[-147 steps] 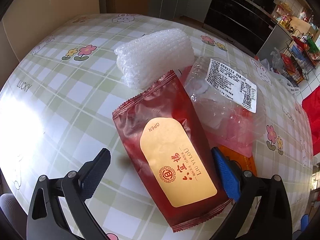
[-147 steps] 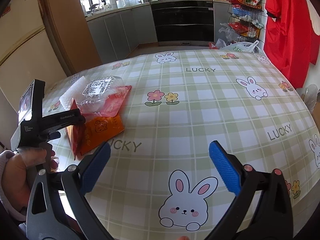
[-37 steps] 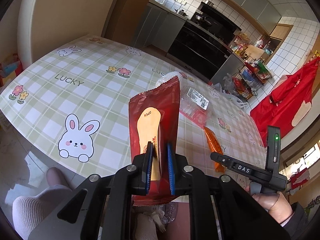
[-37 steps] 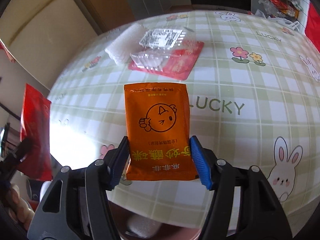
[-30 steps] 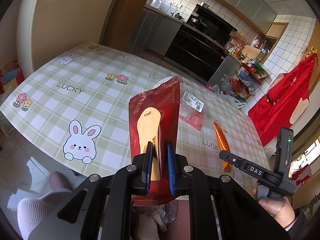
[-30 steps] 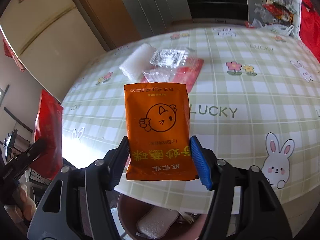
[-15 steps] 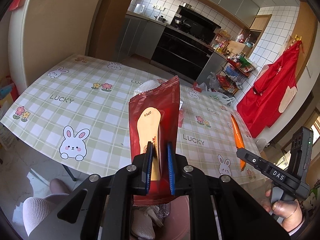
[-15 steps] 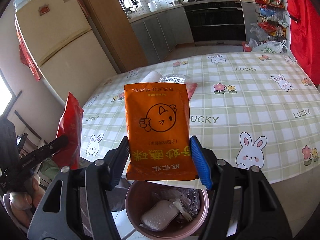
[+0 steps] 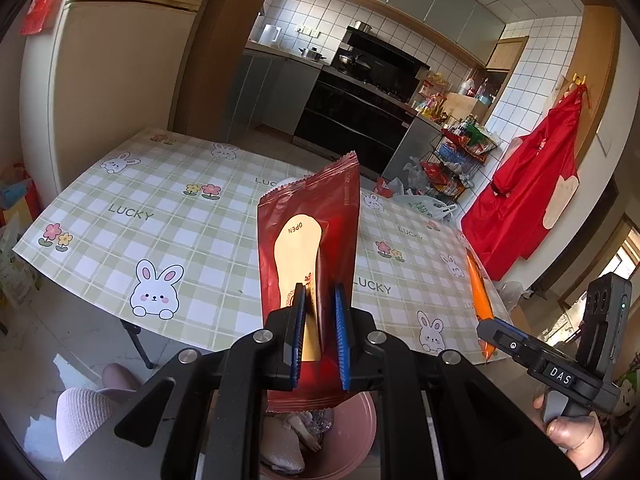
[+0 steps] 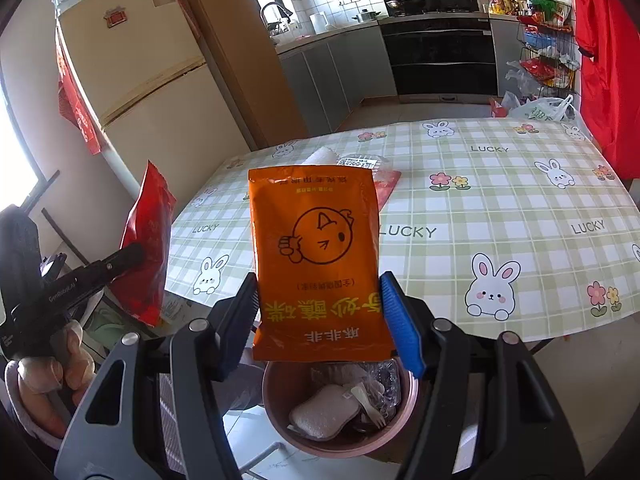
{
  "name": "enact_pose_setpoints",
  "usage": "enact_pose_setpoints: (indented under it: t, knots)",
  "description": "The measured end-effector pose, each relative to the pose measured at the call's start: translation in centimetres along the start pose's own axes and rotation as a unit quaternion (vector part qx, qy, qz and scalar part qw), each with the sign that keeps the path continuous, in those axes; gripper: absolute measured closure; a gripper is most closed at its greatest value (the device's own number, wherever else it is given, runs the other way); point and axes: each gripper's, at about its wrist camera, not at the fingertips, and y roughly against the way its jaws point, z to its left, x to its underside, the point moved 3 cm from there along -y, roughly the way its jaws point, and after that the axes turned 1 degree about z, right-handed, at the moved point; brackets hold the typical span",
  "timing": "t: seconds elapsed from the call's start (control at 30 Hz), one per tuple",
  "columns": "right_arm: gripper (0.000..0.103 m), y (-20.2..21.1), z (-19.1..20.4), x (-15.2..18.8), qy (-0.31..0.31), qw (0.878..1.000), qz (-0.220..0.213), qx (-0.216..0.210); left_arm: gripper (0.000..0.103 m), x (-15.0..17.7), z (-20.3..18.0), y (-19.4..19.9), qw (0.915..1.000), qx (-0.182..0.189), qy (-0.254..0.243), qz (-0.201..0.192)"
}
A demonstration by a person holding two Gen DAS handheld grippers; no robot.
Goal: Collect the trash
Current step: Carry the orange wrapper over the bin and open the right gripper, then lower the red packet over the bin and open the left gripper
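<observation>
Left gripper [image 9: 317, 336]: fingers clenched on red packet [image 9: 310, 240], hiding its lower part.
Right gripper [image 10: 320, 320]: fingers grasping orange packet [image 10: 316, 256], which half-hides the pink bin [image 10: 340, 446].

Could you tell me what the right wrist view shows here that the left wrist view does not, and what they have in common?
Only the right wrist view shows the front of the orange packet, the sponge in the pink bin, the clear plastic tray left on the table and the fridge.

Only the left wrist view shows the red packet's cream "OPEN" label and the red apron hung full length on the wall.

Both show the checked bunny tablecloth, the red packet, the bin below and the kitchen stove.
</observation>
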Motion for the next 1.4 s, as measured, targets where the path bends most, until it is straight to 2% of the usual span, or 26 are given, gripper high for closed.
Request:
enact_pose_setpoints:
  t: [0.3,0.73,0.9,1.03,1.13,1.2,1.4]
  knots:
    - [0.041,-1.0,0.0,3.0,0.0,0.999,0.045,0.007,0.089,0.7,0.5,0.9,1.0,-0.004,0.003,-0.003]
    - [0.041,-4.6,1.6,5.0,0.029,0.993,0.111,0.003,0.089,1.2,2.0,-1.0,0.9996,-0.013,0.02,0.017]
    - [0.036,-5.3,2.3,5.4,0.035,0.992,0.123,-0.001,0.089,1.2,2.3,-1.2,0.9995,-0.013,0.023,0.019]
    - [0.033,-5.2,2.8,5.1,0.039,0.992,0.119,0.0,0.089,1.3,2.5,-1.2,0.9995,-0.013,0.023,0.02]
    - [0.021,-4.6,2.7,4.3,0.038,0.994,0.104,0.012,0.089,1.3,2.4,-1.2,0.9995,-0.012,0.021,0.02]
    - [0.008,-4.0,2.5,3.5,0.039,0.995,0.086,0.024,0.089,1.4,2.3,-1.2,0.9995,-0.011,0.019,0.022]
    - [0.006,-2.3,1.9,1.2,0.051,0.996,0.051,0.053,0.089,1.8,1.7,-1.7,0.9993,-0.001,0.01,0.036]
